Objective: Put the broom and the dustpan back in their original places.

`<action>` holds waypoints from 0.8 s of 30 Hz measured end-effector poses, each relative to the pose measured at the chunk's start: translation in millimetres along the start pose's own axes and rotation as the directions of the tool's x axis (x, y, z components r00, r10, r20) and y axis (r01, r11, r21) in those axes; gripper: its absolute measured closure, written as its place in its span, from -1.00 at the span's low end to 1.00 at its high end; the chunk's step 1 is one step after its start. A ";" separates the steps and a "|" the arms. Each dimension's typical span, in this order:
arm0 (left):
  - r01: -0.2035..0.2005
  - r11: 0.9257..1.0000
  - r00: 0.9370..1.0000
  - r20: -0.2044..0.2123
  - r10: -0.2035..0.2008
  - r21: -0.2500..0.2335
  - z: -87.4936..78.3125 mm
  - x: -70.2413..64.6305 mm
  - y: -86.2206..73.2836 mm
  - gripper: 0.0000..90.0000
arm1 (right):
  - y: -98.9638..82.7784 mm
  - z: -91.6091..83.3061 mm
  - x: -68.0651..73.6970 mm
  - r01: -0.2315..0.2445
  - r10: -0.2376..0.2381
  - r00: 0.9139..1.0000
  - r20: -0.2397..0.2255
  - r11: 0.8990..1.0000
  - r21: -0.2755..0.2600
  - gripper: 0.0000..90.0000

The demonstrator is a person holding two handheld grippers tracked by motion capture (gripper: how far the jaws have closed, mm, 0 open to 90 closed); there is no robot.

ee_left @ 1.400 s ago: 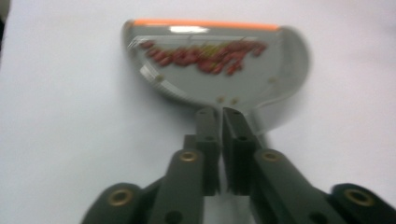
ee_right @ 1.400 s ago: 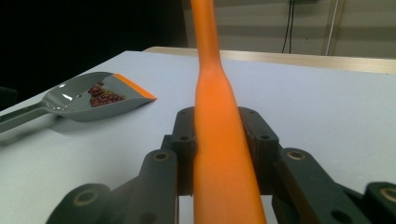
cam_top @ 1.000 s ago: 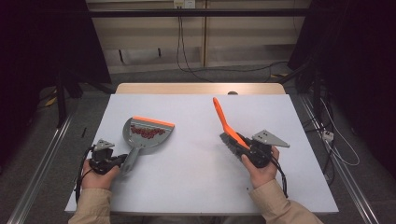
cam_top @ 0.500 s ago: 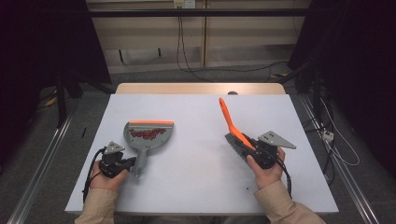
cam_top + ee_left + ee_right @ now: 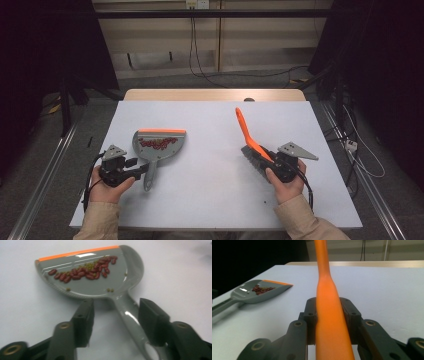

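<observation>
Left gripper point(image 5: 113, 315) just opened, jaws apart around dustpan point(image 5: 159, 145) handle, pads not pressing; dustpan flat on table point(image 5: 215, 200) at 12 o'clock from it. Right gripper point(image 5: 329, 315) clamped on orange brush point(image 5: 250, 140) handle, pointing 11 o'clock

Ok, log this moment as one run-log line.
left gripper: jaws just opened, astride dustpan handle | dustpan: on table, holds beans | right gripper: shut on brush

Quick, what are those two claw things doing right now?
Left gripper: open, jaws just opened off the dustpan handle, which lies between them.
Right gripper: shut on the orange brush.
</observation>
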State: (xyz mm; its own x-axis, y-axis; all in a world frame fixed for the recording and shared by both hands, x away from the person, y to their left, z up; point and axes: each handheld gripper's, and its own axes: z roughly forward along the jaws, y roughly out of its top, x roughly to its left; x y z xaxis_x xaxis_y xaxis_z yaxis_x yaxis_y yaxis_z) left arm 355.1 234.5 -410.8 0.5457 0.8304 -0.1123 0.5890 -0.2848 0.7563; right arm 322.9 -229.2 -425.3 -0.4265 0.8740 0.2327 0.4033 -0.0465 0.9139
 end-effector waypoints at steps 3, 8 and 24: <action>-0.008 1.000 1.000 -0.005 0.008 -0.003 2.2 -4.0 3.7 -0.27 | -4.0 4.0 12.9 0.019 -0.019 0.999 -0.035 1.000 0.021 0.56; -0.013 1.000 1.000 -0.012 0.013 -0.015 3.0 -5.6 5.2 -0.34 | -4.6 13.3 18.0 -0.024 0.025 0.999 -0.039 1.000 0.015 0.56; -0.025 0.999 0.999 -0.028 0.025 -0.021 1.7 -3.2 5.8 -0.39 | -15.6 20.9 5.6 0.009 -0.026 0.994 0.109 0.988 0.155 0.50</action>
State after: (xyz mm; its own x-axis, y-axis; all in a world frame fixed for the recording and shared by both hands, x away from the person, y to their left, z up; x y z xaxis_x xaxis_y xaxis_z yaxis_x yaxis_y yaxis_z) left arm 357.8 229.4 -407.2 0.5428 0.8364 -0.0754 0.5623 -0.2953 0.7724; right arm 331.2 -213.4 -445.2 -0.3459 0.9225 0.1715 0.5199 0.0363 0.8535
